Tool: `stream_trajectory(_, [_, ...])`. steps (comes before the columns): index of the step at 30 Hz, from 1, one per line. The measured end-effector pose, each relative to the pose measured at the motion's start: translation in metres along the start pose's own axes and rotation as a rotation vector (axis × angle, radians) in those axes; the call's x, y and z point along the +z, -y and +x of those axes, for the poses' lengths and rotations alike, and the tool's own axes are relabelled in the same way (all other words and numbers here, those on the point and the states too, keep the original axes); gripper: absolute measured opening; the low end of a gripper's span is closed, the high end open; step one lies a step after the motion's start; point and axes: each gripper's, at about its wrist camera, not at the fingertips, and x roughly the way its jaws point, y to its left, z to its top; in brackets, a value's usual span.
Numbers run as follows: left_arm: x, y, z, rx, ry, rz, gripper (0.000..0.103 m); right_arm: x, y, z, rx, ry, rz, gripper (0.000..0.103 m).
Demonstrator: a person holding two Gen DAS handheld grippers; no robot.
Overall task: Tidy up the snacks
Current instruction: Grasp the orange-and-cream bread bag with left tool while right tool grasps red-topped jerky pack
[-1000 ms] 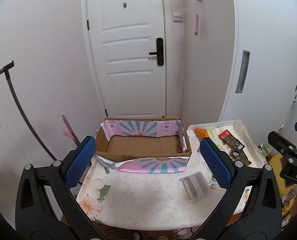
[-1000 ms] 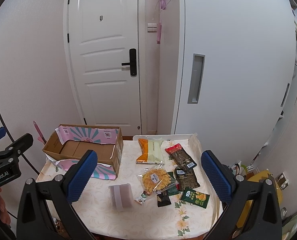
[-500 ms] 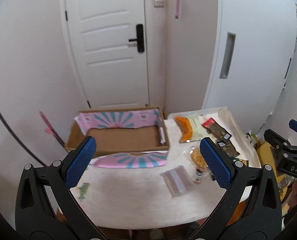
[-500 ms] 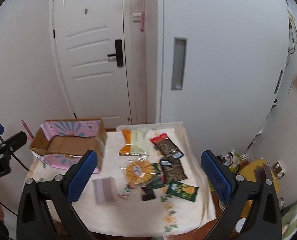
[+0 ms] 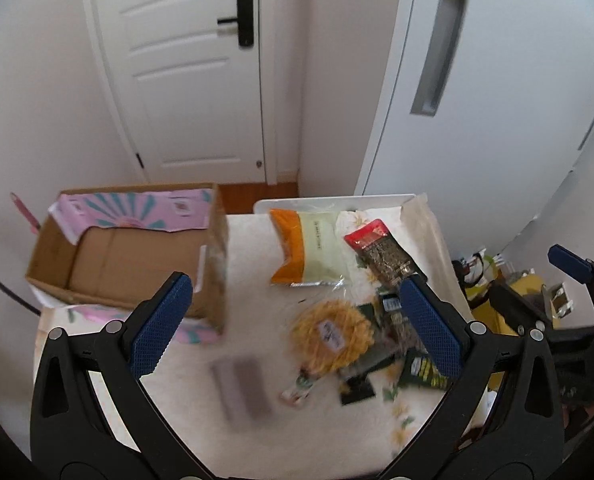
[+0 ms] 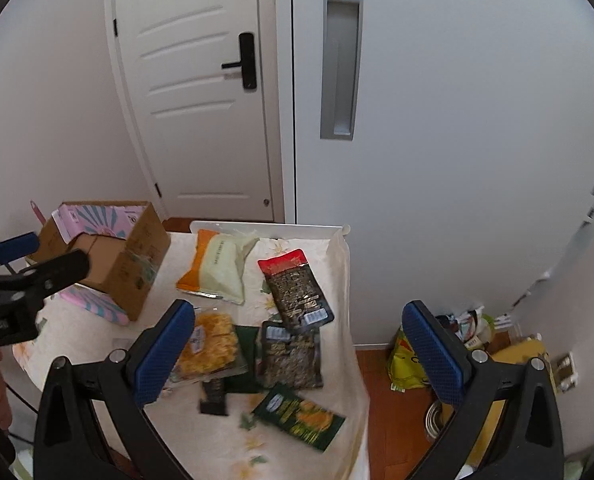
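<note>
Both hand-held grippers are hovering above the bench [image 5: 253, 264] with nothing between their blue pads. The left hand-held gripper [image 5: 297, 320] is gaping wide over the near middle of the bench, and the right hand-held gripper [image 6: 299, 350] is gaping just as wide over the bench's right edge. The snacks are lying in a loose cluster on the right half of the bench: an orange-and-cream bag [image 5: 309, 250] at the far side, a red-topped dark packet [image 5: 383, 254] just right of it, a clear bag of yellow crisps [image 5: 331, 336] nearer, and a green packet [image 6: 299, 416] nearest the front. A cardboard box [image 5: 117, 256] with pink patterned flaps is sitting open at the far left. A blurred greyish packet [image 5: 241, 388] is lying near the front, apart from the cluster.
</note>
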Motion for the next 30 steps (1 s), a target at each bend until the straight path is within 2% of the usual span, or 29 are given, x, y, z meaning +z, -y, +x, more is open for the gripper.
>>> stream_trajectory(7, [0.023, 0.013, 0.084, 0.018, -0.106, -0.046, 0.103, 0.011, 0.02, 0.064, 0.071, -0.078, -0.072, 0.103])
stream_trajectory(15, [0.029, 0.019, 0.179, 0.039, -0.231, -0.039, 0.103, 0.011, 0.021, 0.126, 0.117, -0.162, -0.118, 0.103])
stream_trajectory(21, [0.022, 0.01, 0.223, 0.065, -0.315, -0.054, 0.103, 0.01, 0.014, 0.153, 0.137, -0.198, -0.167, 0.103])
stream_trajectory(26, [0.018, 0.007, 0.238, 0.063, -0.354, -0.054, 0.102, 0.009, 0.01, 0.162, 0.152, -0.211, -0.193, 0.103])
stream_trajectory(29, [0.016, 0.004, 0.245, 0.042, -0.37, -0.064, 0.089, 0.009, 0.009, 0.165, 0.159, -0.218, -0.201, 0.103])
stream_trajectory(30, [0.016, 0.002, 0.246, 0.018, -0.375, -0.076, 0.078, 0.008, 0.008, 0.167, 0.16, -0.218, -0.205, 0.103])
